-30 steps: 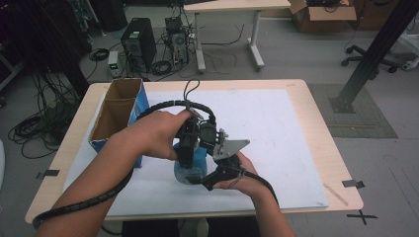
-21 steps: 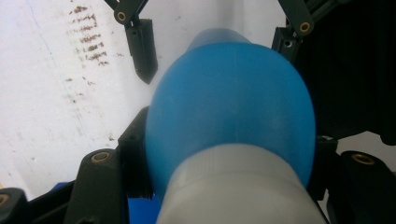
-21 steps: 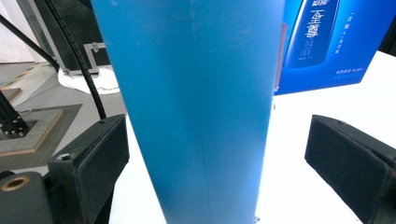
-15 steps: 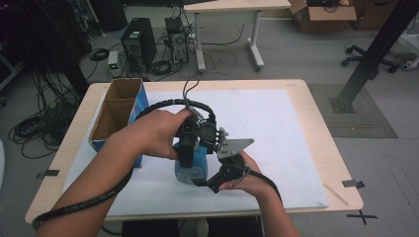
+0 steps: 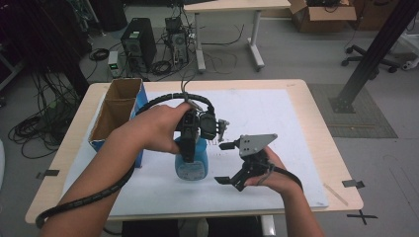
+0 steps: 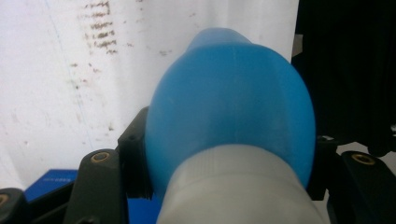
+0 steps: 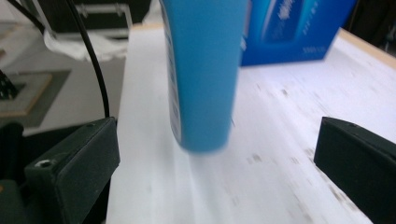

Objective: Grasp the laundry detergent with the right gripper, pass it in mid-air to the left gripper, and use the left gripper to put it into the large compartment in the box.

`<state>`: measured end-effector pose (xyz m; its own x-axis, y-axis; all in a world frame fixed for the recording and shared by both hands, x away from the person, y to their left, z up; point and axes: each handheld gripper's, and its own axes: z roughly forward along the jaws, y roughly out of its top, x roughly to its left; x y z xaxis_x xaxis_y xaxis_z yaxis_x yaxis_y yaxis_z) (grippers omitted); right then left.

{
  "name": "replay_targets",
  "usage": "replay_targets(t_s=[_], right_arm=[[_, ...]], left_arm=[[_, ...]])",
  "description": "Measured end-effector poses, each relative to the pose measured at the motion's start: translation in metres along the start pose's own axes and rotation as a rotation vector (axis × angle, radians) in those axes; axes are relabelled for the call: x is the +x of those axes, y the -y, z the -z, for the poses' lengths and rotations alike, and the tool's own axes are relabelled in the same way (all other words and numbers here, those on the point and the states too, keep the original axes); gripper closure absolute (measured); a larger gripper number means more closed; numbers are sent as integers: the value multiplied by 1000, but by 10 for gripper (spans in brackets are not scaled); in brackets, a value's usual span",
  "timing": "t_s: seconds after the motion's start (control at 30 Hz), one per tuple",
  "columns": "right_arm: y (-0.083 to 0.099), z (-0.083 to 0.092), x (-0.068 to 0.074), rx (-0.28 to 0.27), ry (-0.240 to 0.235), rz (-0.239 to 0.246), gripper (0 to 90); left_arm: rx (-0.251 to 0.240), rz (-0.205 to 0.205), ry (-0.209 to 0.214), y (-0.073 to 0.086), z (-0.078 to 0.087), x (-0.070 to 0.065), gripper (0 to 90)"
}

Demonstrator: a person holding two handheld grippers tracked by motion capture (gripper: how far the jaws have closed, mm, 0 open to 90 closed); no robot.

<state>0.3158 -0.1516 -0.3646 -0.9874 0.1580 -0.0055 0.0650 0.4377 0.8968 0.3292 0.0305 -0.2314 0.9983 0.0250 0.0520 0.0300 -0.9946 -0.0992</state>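
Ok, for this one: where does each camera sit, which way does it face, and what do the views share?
High view: above the person's side, looking forward and down at the table; both forearms enter from below.
Left gripper view: rides the left gripper, looking along its jaws clamped on the blue bottle.
Right gripper view: rides the right gripper, jaws wide, facing the bottle.
Shared: the bottle, in all three.

Even, diffuse overhead light with soft faint shadows under the forearms on the white table sheet (image 5: pixel 276 123); high view fairly sharp but low-resolution, dim at upper left; left gripper view close and soft on the blue bottle (image 6: pixel 229 107); right gripper view motion-blurred, the bottle edges smeared.
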Motion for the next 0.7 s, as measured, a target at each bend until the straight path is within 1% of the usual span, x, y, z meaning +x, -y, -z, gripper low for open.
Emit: replay_targets(t_s=[0.07,0.1,0.17,0.27,0.37,0.43,0.5,0.67,0.7], right_arm=[[-4,11,-5,42,23,13,0],[-6,16,-7,62,29,10,2],[-10,24,-11,102,32,17,4],[-17,36,-19,181,45,31,10],[-24,45,-25,233,48,46,11],[-29,51,-29,272,47,51,12],[-34,56,-33,315,53,59,15],[-48,65,-42,454,60,73,19],[-50,66,-43,481,58,72,21]], left_arm=[[-4,22,6,1,3,2,378],[-5,35,8,2,5,3,378],[-6,62,16,4,8,5,378],[-7,104,22,6,13,8,378],[-8,149,25,8,18,11,378],[-12,188,27,9,23,13,378],[-23,216,25,12,27,15,377],[-70,335,43,23,41,22,377],[-72,343,43,26,43,22,377]])
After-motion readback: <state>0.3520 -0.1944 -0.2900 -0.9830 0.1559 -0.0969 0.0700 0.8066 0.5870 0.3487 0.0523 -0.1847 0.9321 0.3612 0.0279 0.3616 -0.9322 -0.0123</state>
